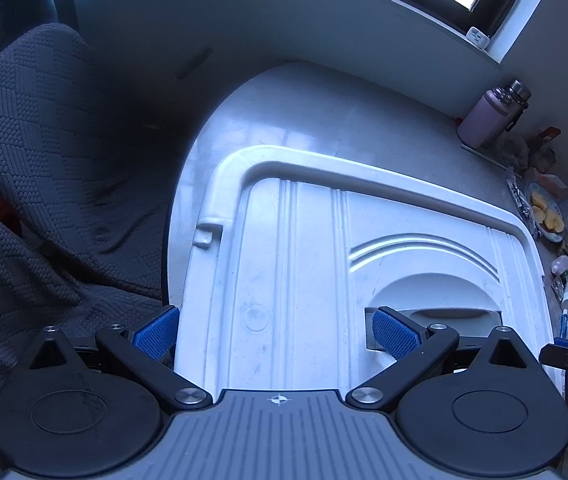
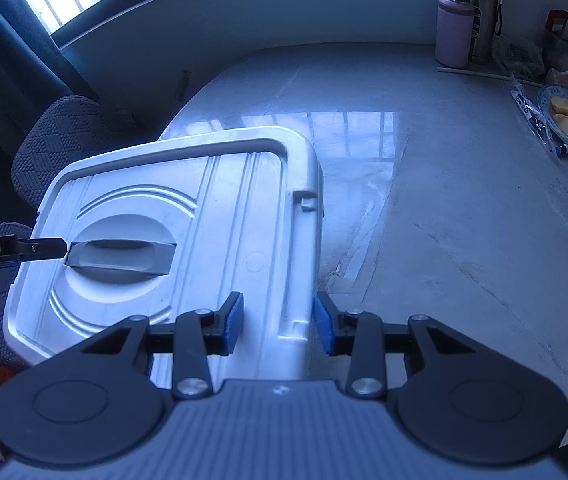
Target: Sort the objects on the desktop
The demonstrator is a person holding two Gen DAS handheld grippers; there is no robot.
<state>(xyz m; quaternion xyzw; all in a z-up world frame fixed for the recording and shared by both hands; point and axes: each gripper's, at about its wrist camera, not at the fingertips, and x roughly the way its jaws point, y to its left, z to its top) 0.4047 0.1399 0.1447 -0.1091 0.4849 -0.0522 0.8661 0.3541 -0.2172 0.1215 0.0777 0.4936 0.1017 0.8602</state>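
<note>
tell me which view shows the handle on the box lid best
The right wrist view: the grey handle lies whole in its round recess on the white lid, with the left tool's tip at its left end. In the left wrist view the handle is partly hidden behind that tool's right finger.

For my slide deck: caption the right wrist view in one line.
Right gripper open astride the edge of a closed white storage box on the table, left gripper at the lid handle.

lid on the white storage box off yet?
No. In the right wrist view the ribbed lid sits flat and closed on the white box, its grey handle lying folded in the recess.
</note>
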